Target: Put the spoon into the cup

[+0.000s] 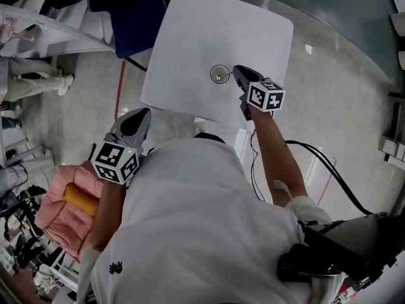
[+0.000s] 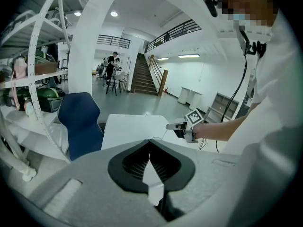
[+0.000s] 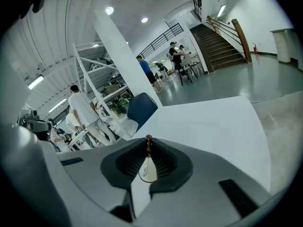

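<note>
From the head view the spoon (image 3: 148,142), just beside the cup (image 1: 219,75), is too small to tell; whether it touches the cup is unclear.

1 table (image 1: 190,30) | 1 cup (image 1: 219,75) | 1 spoon (image 3: 148,140) | 1 blue chair (image 2: 80,122) | 2 grippers: left gripper (image 1: 145,113), right gripper (image 1: 236,69)

table (image 1: 190,37) white | chair (image 1: 123,18) blue | cushion (image 1: 57,217) pink | spoon (image 3: 148,142) tip brown | floor (image 1: 342,125) grey
</note>
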The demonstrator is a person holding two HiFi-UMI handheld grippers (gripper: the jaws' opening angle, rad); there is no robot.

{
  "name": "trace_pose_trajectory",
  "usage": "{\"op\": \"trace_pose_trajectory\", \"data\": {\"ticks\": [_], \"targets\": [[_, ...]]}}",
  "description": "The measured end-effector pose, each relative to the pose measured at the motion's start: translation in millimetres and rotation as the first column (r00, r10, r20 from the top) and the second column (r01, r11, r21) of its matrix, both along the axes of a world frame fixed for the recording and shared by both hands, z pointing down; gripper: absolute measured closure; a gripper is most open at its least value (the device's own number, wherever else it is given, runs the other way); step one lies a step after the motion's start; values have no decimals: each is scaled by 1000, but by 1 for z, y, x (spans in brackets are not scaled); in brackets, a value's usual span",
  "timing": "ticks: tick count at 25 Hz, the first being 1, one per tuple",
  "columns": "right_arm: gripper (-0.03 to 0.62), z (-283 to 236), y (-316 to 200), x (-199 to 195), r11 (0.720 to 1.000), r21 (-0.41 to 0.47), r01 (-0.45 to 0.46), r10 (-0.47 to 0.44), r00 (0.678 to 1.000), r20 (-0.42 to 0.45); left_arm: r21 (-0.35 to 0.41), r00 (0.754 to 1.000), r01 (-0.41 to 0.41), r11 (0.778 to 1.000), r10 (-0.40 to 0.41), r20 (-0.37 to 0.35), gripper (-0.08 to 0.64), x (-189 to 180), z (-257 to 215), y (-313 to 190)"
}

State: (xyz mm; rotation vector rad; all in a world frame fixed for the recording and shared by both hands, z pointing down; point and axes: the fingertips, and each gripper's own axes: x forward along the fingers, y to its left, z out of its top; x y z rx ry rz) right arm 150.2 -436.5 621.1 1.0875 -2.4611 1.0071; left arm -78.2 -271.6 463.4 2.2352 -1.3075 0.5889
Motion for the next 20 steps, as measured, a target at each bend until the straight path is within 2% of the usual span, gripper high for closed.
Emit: {"op": "trace_pose_trajectory", "data": {"ticks": [10, 20], "targets": [[548, 35, -8, -4, 998, -59, 6, -7, 1000, -11, -28, 999, -20, 999, 21, 45, 548, -1, 7, -11], [548, 68, -12, -7, 995, -103, 8, -12, 999, -33, -57, 998, -6, 998, 9, 56, 548, -6, 19, -16]]}}
